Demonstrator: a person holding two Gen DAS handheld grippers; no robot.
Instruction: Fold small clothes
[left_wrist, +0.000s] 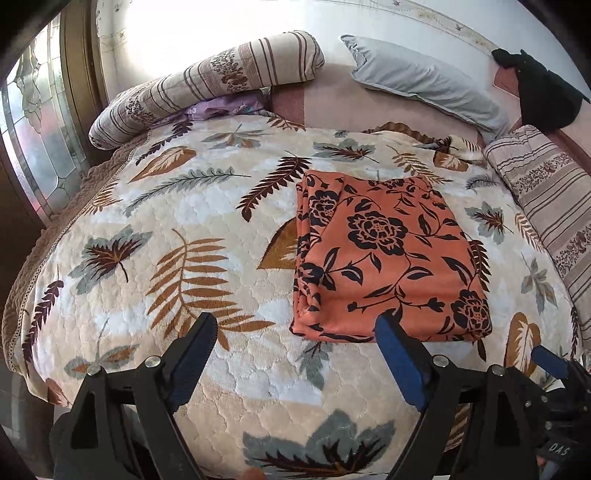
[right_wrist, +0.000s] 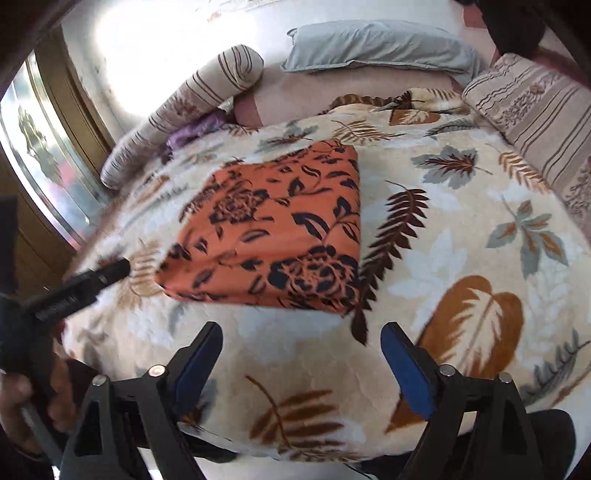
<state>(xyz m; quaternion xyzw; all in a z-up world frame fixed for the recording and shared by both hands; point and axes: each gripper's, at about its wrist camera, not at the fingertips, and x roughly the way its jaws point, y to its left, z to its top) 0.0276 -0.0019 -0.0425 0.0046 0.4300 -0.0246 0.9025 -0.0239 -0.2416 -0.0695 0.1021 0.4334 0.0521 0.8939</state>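
Left wrist view: the orange floral garment (left_wrist: 388, 258) lies folded into a compact, near-square packet on the leaf-print quilt (left_wrist: 166, 206), its long axis running away from me toward the head of the bed. My left gripper (left_wrist: 295, 332) hangs above the quilt with its jaws spread wide and nothing between them; the packet sits ahead and to the right of it, the near hem just beyond the blue pad of the right-side finger. In the right wrist view the same garment (right_wrist: 273, 229) lies ahead and to the left of my right gripper (right_wrist: 301, 341), whose jaws also stand wide and empty over bare quilt. The left gripper (right_wrist: 88, 280) shows there at the packet's left corner, close beside it, though blur keeps me from saying whether it touches. I judge the fold complete or nearly so, and I judge the left gripper the nearer of the two for any last tidying. Beyond the packet, a striped bolster (left_wrist: 207, 85) and a grey pillow (left_wrist: 424, 77) lie at the head of the bed, with a second striped cushion (left_wrist: 546, 206) along the right edge and a black cloth (left_wrist: 543, 99) above it.
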